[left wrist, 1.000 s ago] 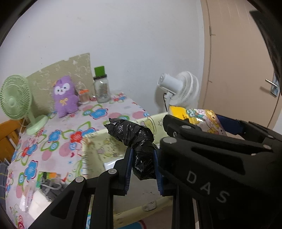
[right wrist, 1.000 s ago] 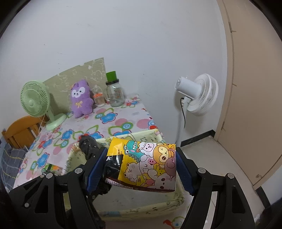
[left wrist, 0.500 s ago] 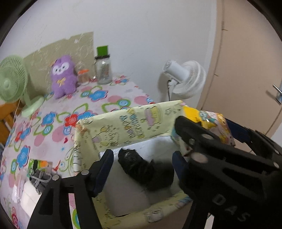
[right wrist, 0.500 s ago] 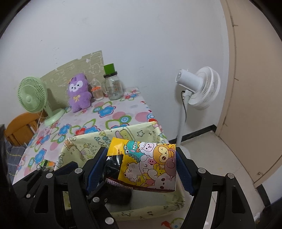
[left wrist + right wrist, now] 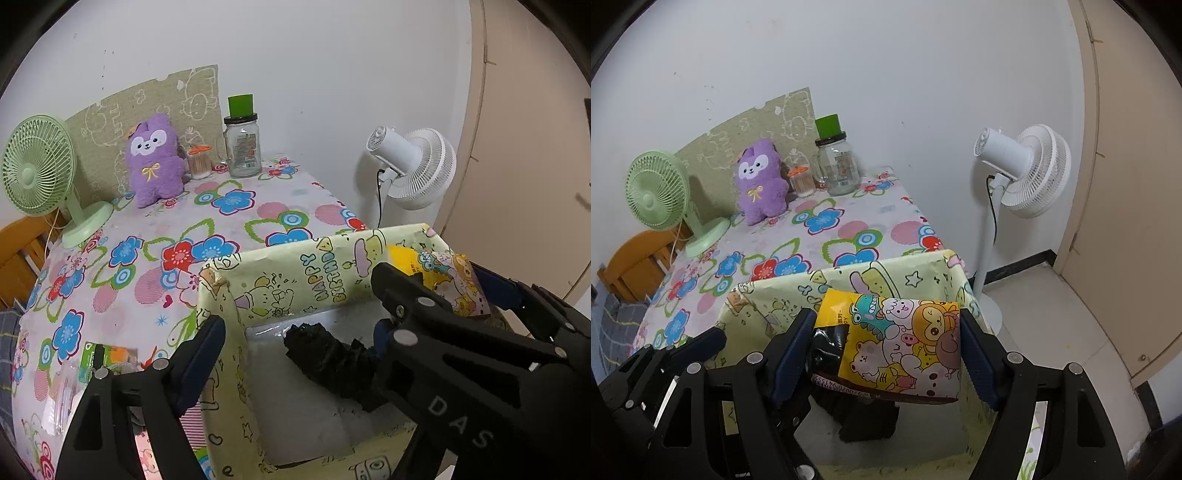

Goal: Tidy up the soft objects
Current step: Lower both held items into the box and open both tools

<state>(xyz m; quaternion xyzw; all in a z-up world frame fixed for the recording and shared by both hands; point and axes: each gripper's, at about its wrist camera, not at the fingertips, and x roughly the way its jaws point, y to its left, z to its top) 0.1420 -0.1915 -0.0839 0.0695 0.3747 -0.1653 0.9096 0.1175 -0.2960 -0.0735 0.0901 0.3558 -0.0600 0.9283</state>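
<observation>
green desk fan (image 5: 37,166) at far left of flowered tablecloth (image 5: 236,221), glass jar with green lid (image 5: 242,142) near wall, small orange-capped container (image 5: 199,162) beside it, white pedestal fan (image 5: 1023,173) on floor, beige door (image 5: 1126,184) right, wooden chair (image 5: 635,266) left

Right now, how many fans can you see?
2: a green fan on the table's far left corner, and a white fan standing on the floor past the table's right edge. Others may be out of view.

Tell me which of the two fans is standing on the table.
The small green fan, at the table's far left corner beside the purple plush. The white fan stands on a pole on the floor, past the table's right edge.
</observation>
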